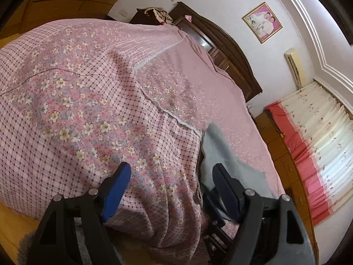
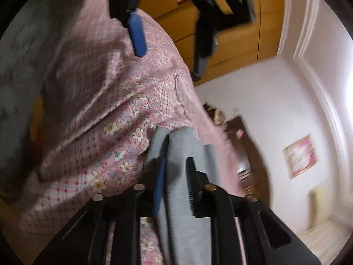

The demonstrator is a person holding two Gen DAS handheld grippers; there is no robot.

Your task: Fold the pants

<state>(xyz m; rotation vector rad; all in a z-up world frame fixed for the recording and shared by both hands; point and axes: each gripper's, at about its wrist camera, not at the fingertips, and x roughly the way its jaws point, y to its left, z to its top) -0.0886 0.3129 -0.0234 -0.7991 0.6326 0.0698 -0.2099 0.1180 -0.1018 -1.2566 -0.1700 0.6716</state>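
Pants (image 2: 183, 176): grey, bunched, draped between the jaws of the right gripper (image 2: 174, 176), which look closed on a fold of the cloth, though blur makes the grip hard to confirm. No neat fold seen yet; judged early, with laying flat and folding all left. Left gripper (image 1: 169, 190) wide open, empty, just beside the grey cloth, over the flowered bedspread (image 1: 88, 110). Beyond, headboard (image 1: 231, 50) and wall.
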